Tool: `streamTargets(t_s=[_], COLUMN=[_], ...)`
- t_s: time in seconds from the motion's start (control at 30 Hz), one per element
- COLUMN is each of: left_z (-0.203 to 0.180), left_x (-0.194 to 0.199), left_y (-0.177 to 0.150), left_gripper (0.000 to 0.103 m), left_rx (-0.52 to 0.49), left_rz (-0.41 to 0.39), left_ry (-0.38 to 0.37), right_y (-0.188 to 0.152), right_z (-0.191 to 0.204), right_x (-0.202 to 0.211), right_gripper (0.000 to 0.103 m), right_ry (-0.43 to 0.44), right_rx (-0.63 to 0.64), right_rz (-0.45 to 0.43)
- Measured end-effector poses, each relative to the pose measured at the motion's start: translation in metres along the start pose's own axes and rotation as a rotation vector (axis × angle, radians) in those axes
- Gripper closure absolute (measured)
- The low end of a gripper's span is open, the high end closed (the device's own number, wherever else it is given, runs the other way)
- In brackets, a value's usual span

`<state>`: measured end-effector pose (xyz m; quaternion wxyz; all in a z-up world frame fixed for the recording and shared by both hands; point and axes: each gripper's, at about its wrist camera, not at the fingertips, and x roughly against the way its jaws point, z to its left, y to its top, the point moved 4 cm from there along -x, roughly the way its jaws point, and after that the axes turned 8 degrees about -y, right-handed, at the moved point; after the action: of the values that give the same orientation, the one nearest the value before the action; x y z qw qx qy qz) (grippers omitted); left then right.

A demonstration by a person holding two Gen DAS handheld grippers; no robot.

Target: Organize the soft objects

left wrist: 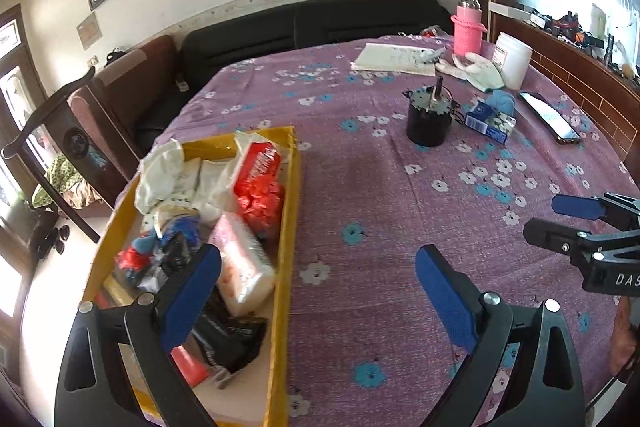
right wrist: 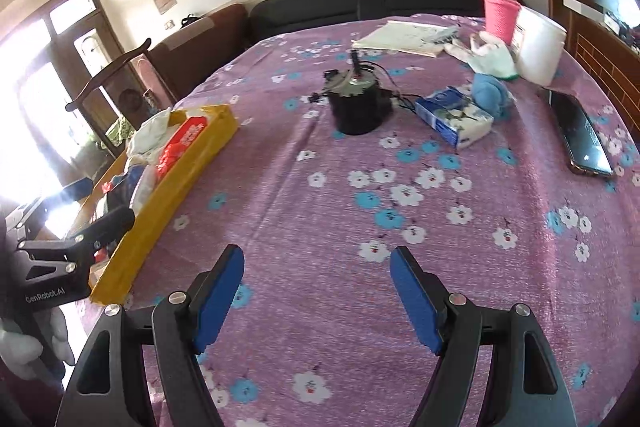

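Right wrist view takes in most of the table (right wrist: 320, 195), spread with a purple flowered cloth, and off to its left edge the long yellow tray (right wrist: 176, 183) already stuffed with soft packs. Well ahead, past a black motor-like cylinder (right wrist: 356, 107), lies the blue tissue pack (right wrist: 454, 119), with a blue plush toy (right wrist: 490, 91) touching its far end and a pale glove (right wrist: 490, 57) beyond that, near a white jar (right wrist: 538, 45) and a pink bottle (right wrist: 500, 9).

From where I stand, the tissue pack looks like the next soft thing to collect. It lies ahead and to the right of the right gripper (right wrist: 316, 297), its long axis running slantwise from near-right to far-left across the line of the fingers. The right hand seems the nearer one; it would need to reach forward and probably roll a little to close across the pack's narrow width.

Both tools are empty. The right gripper's blue pads stand wide apart over bare cloth. The left gripper (left wrist: 318, 291) is likewise spread wide, one finger hanging over the tray (left wrist: 286, 227), the other over the cloth, holding nothing.
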<state>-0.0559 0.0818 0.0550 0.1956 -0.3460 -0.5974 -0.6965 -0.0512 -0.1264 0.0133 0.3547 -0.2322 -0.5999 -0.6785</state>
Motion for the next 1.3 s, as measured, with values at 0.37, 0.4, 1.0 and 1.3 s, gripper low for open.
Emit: streamTargets(t_s=[0.37,0.4,1.0,1.3], left_z=[-0.036,-0.041,-0.04,-0.04], left_x=[-0.058,-0.066,-0.101,-0.102], left_y=[0.001,0.0,-0.003,-0.002], left_gripper=[0.006,0.006,0.0,0.0], left_rx=[0.05,0.064,0.211,0.209], left_rz=[0.104,0.116,0.111,0.112], left_ry=[-0.164,-0.194,-0.409,-0.404], right_y=[0.008,0.01,0.138,0.141], right_z=[-0.053,-0.058,-0.146,-0.131], right_x=[-0.005,-0.005,-0.085,-0.141], right_gripper=[0.024,0.024,0.024,0.06], right_ry=[-0.086,-0.097,-0.392,-0.341], right_rx=[-0.095,-0.107,-0.227,-0.154], right_rz=[0.006,0.004,0.017,0.189])
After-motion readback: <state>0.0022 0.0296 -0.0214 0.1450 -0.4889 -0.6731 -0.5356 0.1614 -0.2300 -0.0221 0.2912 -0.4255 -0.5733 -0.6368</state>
